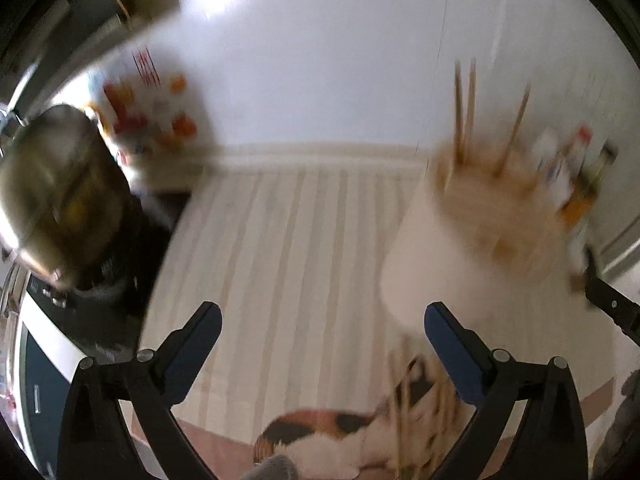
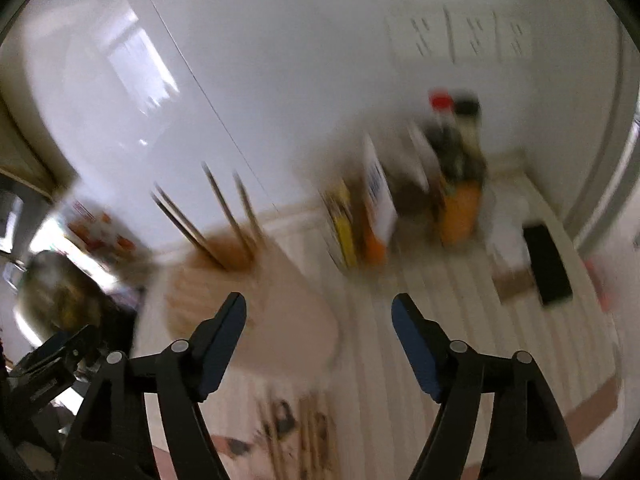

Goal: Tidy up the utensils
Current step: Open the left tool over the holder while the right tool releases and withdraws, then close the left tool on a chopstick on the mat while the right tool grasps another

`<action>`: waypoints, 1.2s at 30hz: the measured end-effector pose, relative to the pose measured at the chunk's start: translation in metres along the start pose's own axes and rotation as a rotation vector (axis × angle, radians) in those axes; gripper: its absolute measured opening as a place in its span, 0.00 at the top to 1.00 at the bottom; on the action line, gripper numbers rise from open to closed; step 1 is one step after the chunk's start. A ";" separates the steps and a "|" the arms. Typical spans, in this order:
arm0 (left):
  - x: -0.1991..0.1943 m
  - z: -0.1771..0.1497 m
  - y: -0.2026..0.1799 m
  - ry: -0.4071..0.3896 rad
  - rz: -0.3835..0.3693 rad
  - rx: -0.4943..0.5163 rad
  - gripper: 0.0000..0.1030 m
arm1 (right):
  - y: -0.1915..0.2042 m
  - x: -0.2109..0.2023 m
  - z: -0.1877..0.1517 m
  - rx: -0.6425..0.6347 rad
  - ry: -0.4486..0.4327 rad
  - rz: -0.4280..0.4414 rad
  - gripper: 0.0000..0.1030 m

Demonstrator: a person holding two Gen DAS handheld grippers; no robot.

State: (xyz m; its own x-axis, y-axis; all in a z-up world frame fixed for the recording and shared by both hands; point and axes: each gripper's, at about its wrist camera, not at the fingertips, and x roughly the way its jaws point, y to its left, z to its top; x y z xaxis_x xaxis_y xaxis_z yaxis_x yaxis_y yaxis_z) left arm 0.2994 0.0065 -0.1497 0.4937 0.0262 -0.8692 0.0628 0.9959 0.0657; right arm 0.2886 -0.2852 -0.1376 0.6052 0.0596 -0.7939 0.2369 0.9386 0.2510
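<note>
Both shots are pretty blurry. The left hand-held gripper point(image 1: 322, 320) and right hand-held gripper point(image 2: 319, 310) both have their blue-padded black fingers spread wide, gripping nothing. A round white holder point(image 1: 472, 240) with a wooden top stands on the striped cloth point(image 1: 280, 248) covering the bench, thin wooden chopsticks point(image 1: 466, 112) poking up. More loose sticks point(image 1: 404, 412) lie near the bench's front edge. Bottles point(image 2: 456, 184) crowd the back edge.

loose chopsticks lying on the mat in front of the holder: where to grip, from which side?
Judging through blur: grip the loose chopsticks mid-shaft from above, jaws across their length. They lie flat on the striped mat near the open left gripper, so only the top and sides are reachable. The utensil holder stands just beyond.
</note>
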 end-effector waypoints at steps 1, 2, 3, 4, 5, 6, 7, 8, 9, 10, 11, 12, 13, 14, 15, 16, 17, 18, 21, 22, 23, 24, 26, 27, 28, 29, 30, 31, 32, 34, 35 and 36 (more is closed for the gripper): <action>0.015 -0.012 -0.004 0.032 0.005 0.015 0.00 | -0.004 0.012 -0.013 0.008 0.040 -0.011 0.25; 0.025 -0.018 -0.006 0.060 0.012 0.021 0.00 | -0.009 0.026 -0.028 0.023 0.089 -0.015 0.25; 0.039 -0.028 -0.010 0.101 0.012 0.027 0.00 | -0.012 0.036 -0.039 0.031 0.122 -0.022 0.25; 0.055 -0.039 -0.013 0.148 -0.003 0.023 0.00 | -0.015 0.045 -0.050 0.036 0.153 -0.031 0.26; 0.065 -0.046 -0.016 0.177 -0.016 0.020 0.00 | -0.017 0.055 -0.062 0.042 0.185 -0.035 0.30; 0.078 -0.056 -0.021 0.219 -0.039 0.016 0.03 | -0.021 0.067 -0.076 0.053 0.226 -0.031 0.34; 0.089 -0.065 -0.025 0.257 -0.057 0.014 0.14 | -0.023 0.075 -0.085 0.057 0.255 -0.033 0.47; 0.101 -0.074 -0.029 0.299 -0.080 0.017 0.22 | -0.025 0.086 -0.096 0.061 0.298 -0.036 0.57; 0.113 -0.083 -0.034 0.347 -0.101 0.015 0.40 | -0.027 0.093 -0.104 0.062 0.326 -0.037 0.59; 0.123 -0.090 -0.038 0.386 -0.123 0.012 0.44 | -0.027 0.098 -0.112 0.064 0.344 -0.043 0.62; 0.129 -0.095 -0.041 0.406 -0.145 0.007 0.51 | -0.030 0.103 -0.121 0.063 0.366 -0.052 0.64; 0.134 -0.099 -0.043 0.421 -0.157 0.002 0.56 | -0.031 0.107 -0.127 0.057 0.383 -0.056 0.65; 0.138 -0.103 -0.047 0.433 -0.160 0.008 0.58 | -0.032 0.109 -0.132 0.053 0.392 -0.062 0.65; 0.141 -0.105 -0.049 0.439 -0.161 0.016 0.59 | -0.033 0.112 -0.137 0.049 0.401 -0.069 0.65; 0.144 -0.107 -0.051 0.441 -0.158 0.026 0.62 | -0.034 0.113 -0.140 0.046 0.410 -0.073 0.65; 0.143 -0.108 -0.055 0.425 -0.148 0.045 0.64 | -0.036 0.115 -0.143 0.045 0.416 -0.075 0.65; 0.144 -0.110 -0.059 0.419 -0.140 0.068 0.67 | -0.037 0.116 -0.146 0.046 0.425 -0.077 0.65; 0.144 -0.111 -0.062 0.410 -0.126 0.088 0.75 | -0.038 0.116 -0.147 0.044 0.430 -0.077 0.65; 0.147 -0.113 -0.067 0.391 -0.104 0.133 0.95 | -0.036 0.119 -0.154 0.034 0.448 -0.076 0.65; 0.148 -0.114 -0.065 0.394 -0.097 0.133 0.95 | -0.036 0.121 -0.155 0.034 0.457 -0.071 0.65; 0.148 -0.114 -0.061 0.395 -0.080 0.132 0.96 | -0.035 0.125 -0.153 0.034 0.468 -0.064 0.65; 0.150 -0.112 -0.055 0.395 -0.072 0.129 0.96 | -0.033 0.128 -0.155 0.027 0.483 -0.058 0.65; 0.152 -0.115 -0.043 0.400 -0.065 0.117 0.96 | -0.028 0.133 -0.157 0.010 0.499 -0.050 0.65; 0.153 -0.116 -0.039 0.401 -0.060 0.115 0.96 | -0.024 0.138 -0.160 -0.009 0.515 -0.051 0.65; 0.153 -0.118 -0.035 0.402 -0.054 0.110 0.96 | -0.021 0.142 -0.162 -0.021 0.527 -0.056 0.65; 0.154 -0.119 -0.031 0.406 -0.051 0.102 0.96 | -0.019 0.146 -0.165 -0.034 0.538 -0.060 0.66; 0.155 -0.120 -0.028 0.407 -0.050 0.098 0.95 | -0.016 0.150 -0.169 -0.052 0.552 -0.068 0.71; 0.155 -0.121 -0.025 0.408 -0.049 0.095 0.95 | -0.014 0.151 -0.170 -0.068 0.557 -0.082 0.79; 0.156 -0.124 -0.019 0.407 -0.047 0.093 0.95 | -0.011 0.150 -0.171 -0.102 0.542 -0.106 0.88; 0.155 -0.126 -0.020 0.404 -0.042 0.098 0.95 | -0.011 0.150 -0.174 -0.115 0.561 -0.117 0.94; 0.154 -0.126 -0.018 0.402 -0.041 0.100 0.95 | -0.013 0.148 -0.175 -0.123 0.564 -0.136 0.94; 0.153 -0.129 -0.016 0.400 -0.041 0.101 0.95 | -0.015 0.146 -0.176 -0.134 0.567 -0.155 0.94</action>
State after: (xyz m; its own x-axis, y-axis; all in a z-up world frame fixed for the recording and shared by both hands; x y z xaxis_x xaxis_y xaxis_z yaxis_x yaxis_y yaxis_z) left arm 0.2623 0.0057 -0.3467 0.1139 0.0389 -0.9927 0.1703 0.9837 0.0581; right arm 0.2400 -0.2308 -0.3549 0.0629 0.0560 -0.9964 0.1697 0.9833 0.0660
